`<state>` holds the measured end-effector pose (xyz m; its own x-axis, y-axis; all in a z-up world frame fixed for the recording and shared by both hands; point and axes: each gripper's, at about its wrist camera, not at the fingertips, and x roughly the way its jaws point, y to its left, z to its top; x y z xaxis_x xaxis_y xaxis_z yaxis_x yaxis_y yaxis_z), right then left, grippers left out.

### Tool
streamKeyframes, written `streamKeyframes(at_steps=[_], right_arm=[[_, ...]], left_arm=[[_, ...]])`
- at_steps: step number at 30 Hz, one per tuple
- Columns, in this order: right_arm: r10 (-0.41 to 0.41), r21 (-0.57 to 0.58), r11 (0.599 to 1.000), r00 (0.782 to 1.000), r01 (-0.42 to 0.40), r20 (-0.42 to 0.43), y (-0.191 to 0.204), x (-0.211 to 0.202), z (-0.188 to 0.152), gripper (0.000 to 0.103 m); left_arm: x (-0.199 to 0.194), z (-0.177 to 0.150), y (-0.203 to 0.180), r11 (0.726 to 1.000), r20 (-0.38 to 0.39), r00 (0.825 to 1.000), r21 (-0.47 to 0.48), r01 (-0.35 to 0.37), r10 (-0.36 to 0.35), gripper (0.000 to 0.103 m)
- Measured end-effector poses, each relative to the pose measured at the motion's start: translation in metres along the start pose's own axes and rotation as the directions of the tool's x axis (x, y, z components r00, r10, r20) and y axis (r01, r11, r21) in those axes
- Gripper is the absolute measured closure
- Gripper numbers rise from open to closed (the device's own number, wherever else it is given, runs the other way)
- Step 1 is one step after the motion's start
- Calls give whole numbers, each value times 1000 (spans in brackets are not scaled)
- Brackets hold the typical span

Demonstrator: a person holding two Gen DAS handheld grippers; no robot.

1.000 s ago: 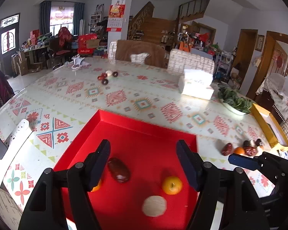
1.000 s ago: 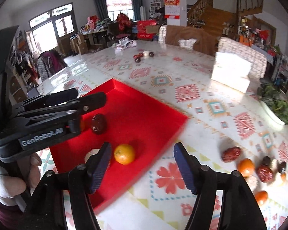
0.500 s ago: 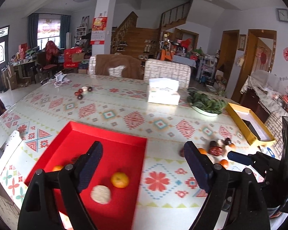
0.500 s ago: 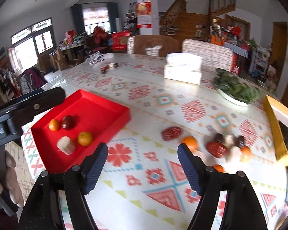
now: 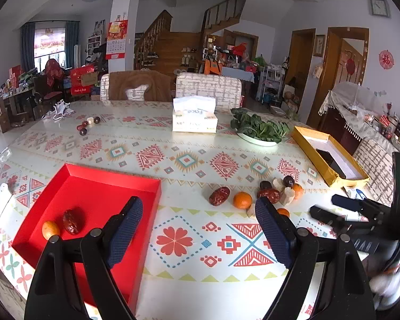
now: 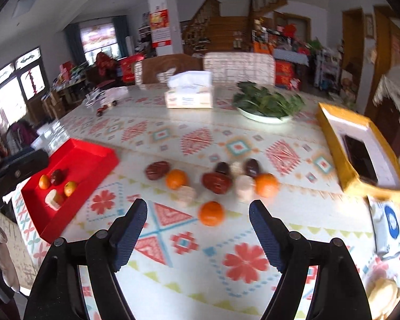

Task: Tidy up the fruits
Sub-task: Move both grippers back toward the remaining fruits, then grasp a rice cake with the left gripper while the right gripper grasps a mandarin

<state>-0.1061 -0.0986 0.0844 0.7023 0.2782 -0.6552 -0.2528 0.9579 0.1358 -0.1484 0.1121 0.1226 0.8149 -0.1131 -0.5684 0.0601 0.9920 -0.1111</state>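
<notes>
A red tray (image 5: 98, 186) lies at the table's front left, also in the right wrist view (image 6: 93, 157). It holds a small orange (image 5: 50, 230), a red date (image 5: 71, 221), another orange (image 6: 70, 188) and a pale piece (image 6: 53, 199). A loose cluster lies right of the tray: a red date (image 6: 157, 170), oranges (image 6: 176, 178) (image 6: 211, 213) (image 6: 266, 184), more dates and pale pieces. My left gripper (image 5: 197, 229) is open and empty over the table right of the tray. My right gripper (image 6: 198, 226) is open and empty, just before the nearest orange.
A tissue box (image 5: 194, 118), a plate of greens (image 5: 258, 130) and a yellow box (image 5: 328, 157) stand further back. A few small fruits (image 5: 88, 125) lie far left. A white packet (image 6: 386, 221) lies at the right.
Both grippers have swung right, away from the tray and toward the loose fruit cluster. Both stay open and empty.
</notes>
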Motion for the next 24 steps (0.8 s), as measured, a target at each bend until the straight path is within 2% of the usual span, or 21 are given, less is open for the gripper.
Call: streamKeyframes(at_steps=[4,7,14,15,17,20,23,24], right_arm=[[29,114,993,999,-26,-30,-44,3,-5,20],[68,151,987,995,-58,-66,-58,14,-9,20],[115,99,990,983,-101,-144,-31,56,-9,22],[113,89,991,982,-101,-153,-28,62,-9,25],[112,73,992,978,-101,-175,-20,76,-8,29],[100,58,994,974,-90,-202,-13,93,-8,40],[76,34,997,977,-71,-201,-8,100,-7,47],[69,26,998,977,-65,-200,-6,100,-6,54]], left_arm=[[17,-7,-2,1000,-42,999,-7,27,-27,17],[33,-14,-7,999,-80,995,0,52,-52,17],[64,-23,-21,994,-134,987,49,99,-91,20],[68,-24,-20,994,-143,986,50,99,-91,24],[76,-24,-19,993,-157,983,46,104,-96,27],[85,-25,-18,993,-172,980,43,106,-98,28],[94,-27,-19,993,-185,978,44,111,-101,28],[96,-27,-19,993,-188,977,43,112,-102,28]])
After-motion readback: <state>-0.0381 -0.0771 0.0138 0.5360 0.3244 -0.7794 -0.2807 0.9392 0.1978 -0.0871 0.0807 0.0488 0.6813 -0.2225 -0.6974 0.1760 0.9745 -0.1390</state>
